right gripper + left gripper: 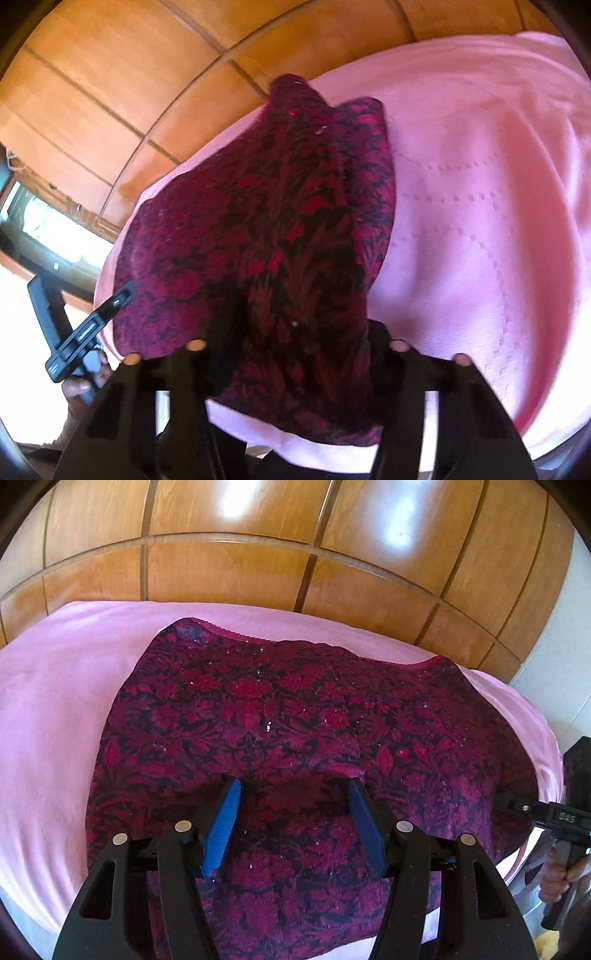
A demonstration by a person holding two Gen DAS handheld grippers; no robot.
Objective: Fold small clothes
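A dark red and black floral garment (295, 720) lies spread on a pink cover (55, 720). My left gripper (293, 786) hovers over its near middle, blue pads (221, 830) wide apart with nothing between them. My right gripper (513, 801) reaches the garment's right edge. In the right wrist view the garment (277, 221) rises in a ridge and drapes over that gripper's black arms (177, 373), hiding both fingertips. Whether the pads press the cloth cannot be seen. The left gripper (110, 306) shows at the left, held by a hand (79, 387).
A wooden panelled wall (221, 565) stands right behind the pink cover (480, 221). Bare pink surface lies to the left and right of the garment. A bright window (44, 221) is off to the side. A hand (554, 878) grips the right tool's handle.
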